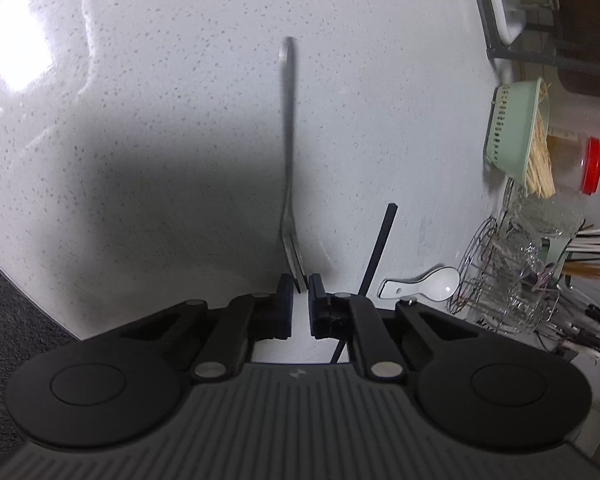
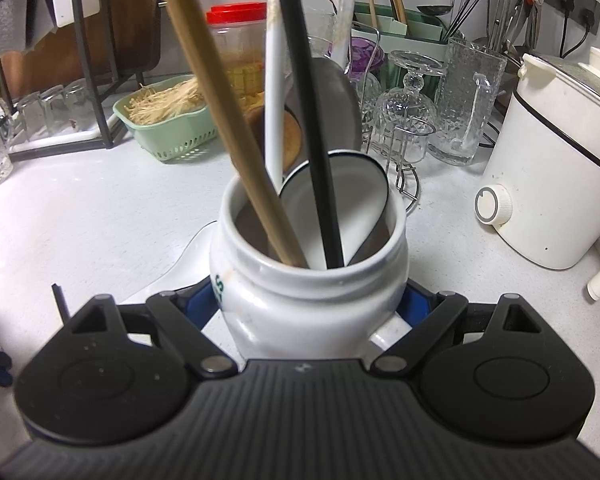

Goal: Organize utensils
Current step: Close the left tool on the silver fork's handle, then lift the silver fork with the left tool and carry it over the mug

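A motion-blurred slim steel fork (image 1: 288, 136) smears up the frame's centre, its tine tips hidden between the black gripper pads. At lower centre, the white ceramic jar (image 2: 312, 292) loses its base behind the gripper body; utensil handles run off the top edge.

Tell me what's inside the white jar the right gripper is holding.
The white jar holds a tan wooden stick, a black chopstick, a white-handled utensil and a dark-rimmed white spoon. Their lower ends and the jar's bottom are hidden.
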A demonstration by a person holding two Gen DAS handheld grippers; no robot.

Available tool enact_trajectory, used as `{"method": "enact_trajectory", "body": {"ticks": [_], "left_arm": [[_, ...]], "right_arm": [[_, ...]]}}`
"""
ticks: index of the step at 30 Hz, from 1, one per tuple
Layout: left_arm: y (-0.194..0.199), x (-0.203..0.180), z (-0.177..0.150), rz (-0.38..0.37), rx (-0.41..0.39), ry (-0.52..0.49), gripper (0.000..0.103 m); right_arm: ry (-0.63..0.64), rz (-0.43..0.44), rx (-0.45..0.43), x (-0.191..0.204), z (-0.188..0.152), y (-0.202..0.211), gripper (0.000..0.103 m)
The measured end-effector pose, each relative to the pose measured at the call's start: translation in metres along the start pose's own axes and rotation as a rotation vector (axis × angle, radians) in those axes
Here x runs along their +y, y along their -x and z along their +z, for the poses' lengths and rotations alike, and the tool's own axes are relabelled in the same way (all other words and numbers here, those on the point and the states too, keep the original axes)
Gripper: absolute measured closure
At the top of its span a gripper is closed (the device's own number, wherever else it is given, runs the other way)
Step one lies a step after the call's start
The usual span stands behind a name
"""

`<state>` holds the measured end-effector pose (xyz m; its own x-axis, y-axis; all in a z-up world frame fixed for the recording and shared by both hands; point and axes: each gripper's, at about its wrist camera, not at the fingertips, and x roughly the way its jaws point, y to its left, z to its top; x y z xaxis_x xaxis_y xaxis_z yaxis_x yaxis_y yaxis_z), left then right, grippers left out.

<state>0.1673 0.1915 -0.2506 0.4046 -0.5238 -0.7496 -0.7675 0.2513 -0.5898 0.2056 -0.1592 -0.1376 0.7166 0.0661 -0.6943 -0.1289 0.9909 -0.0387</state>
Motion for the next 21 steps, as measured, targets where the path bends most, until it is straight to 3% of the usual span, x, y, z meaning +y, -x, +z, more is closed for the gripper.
{"method": "enact_trajectory", "body": {"ticks": [4, 12, 21], "left_arm": [[0.002, 0.0, -0.004, 0.0, -0.051, 0.013, 0.102], [0.003, -0.014, -0.024, 0.097, -0.091, -0.123, 0.102], [0.021, -0.043, -0.042, 0.17, -0.079, -0.284, 0.103]], "right_arm": [[0.006, 0.01, -0.008, -0.001, -0.001, 0.001, 0.011], [0.019, 0.024, -0.02, -0.002, -0.003, 0.001, 0.011], [0.029, 0.036, -0.04, -0.003, -0.005, 0.002, 0.011]]}}
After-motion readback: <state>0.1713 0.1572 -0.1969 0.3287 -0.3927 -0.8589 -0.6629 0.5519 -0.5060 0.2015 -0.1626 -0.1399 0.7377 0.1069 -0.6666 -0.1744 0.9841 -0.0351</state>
